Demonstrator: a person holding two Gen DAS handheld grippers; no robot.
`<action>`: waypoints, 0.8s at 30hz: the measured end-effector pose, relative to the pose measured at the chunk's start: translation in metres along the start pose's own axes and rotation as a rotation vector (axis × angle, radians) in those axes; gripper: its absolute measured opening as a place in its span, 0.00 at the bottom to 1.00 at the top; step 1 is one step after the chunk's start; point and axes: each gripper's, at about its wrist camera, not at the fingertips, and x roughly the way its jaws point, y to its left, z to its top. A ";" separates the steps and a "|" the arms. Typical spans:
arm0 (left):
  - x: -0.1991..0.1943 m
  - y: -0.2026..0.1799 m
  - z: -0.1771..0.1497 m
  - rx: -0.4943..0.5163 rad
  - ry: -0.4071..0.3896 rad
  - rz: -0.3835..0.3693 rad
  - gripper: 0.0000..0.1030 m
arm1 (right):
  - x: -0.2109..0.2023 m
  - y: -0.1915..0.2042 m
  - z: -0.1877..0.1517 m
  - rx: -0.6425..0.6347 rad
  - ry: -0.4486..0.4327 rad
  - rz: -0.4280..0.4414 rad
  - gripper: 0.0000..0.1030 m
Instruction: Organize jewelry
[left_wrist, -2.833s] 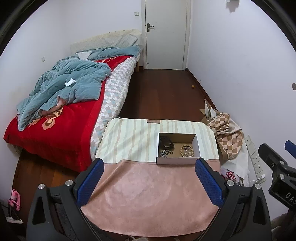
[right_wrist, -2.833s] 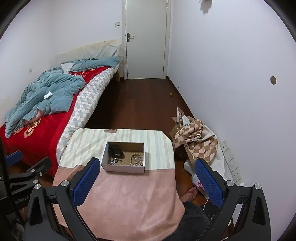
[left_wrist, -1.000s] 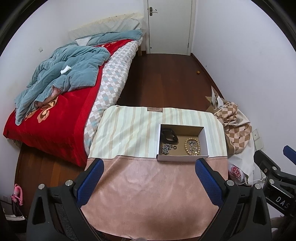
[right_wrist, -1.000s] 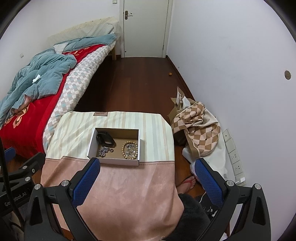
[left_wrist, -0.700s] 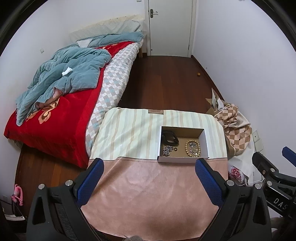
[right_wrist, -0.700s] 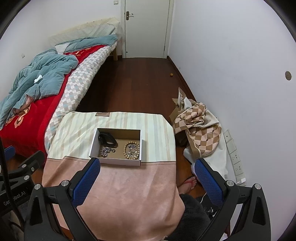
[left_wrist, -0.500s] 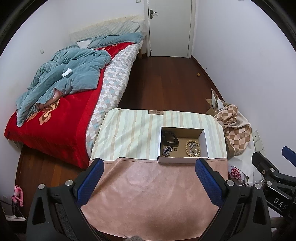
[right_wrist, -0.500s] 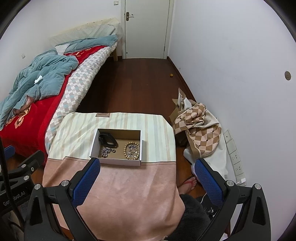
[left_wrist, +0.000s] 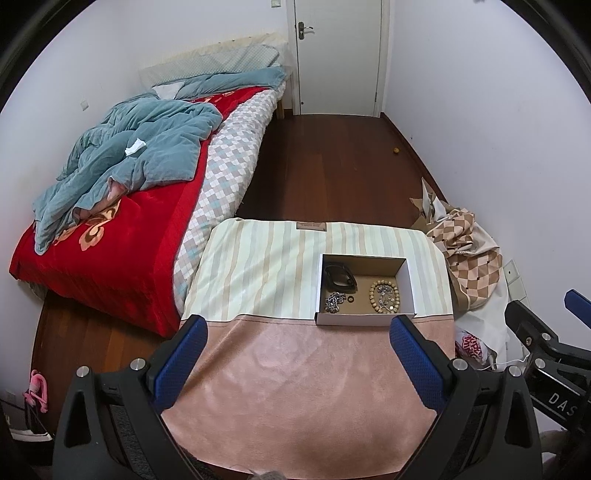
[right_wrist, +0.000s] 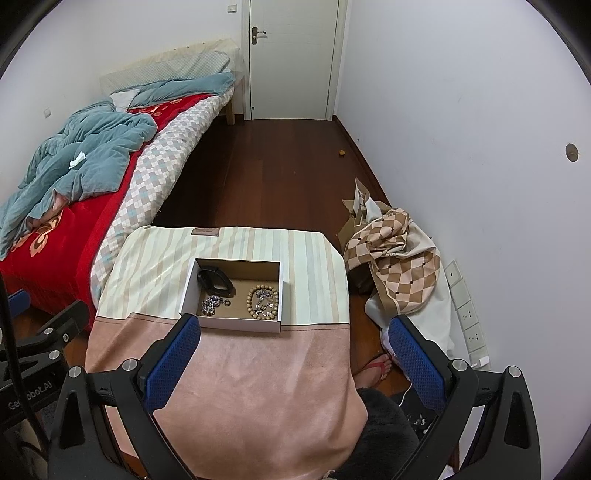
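Both tools gape empty above the table (left_wrist: 295, 387); the box (right_wrist: 232, 325) lies at 11 o'clock of the right tool (right_wrist: 293, 360), nearer than the left tool (left_wrist: 299, 360).

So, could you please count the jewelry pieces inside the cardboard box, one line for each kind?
In the cardboard box:
Black bangle: 1
Wooden bead bracelet: 1
Silver chain: 1
Small dark ring: 1
Silver piece inside the bead bracelet: 1
Total: 5

Black hand-held gripper (left_wrist: 295, 354), blue textured pads (left_wrist: 415, 363)
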 end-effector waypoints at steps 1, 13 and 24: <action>0.000 0.000 0.000 -0.001 0.000 -0.001 0.98 | 0.000 0.000 0.000 -0.001 0.000 0.000 1.00; -0.001 -0.001 0.000 0.000 0.001 0.001 0.98 | -0.002 0.001 0.000 -0.001 -0.002 -0.003 1.00; -0.005 0.000 0.000 -0.006 -0.013 -0.009 0.98 | -0.007 0.002 0.002 -0.008 -0.003 -0.006 1.00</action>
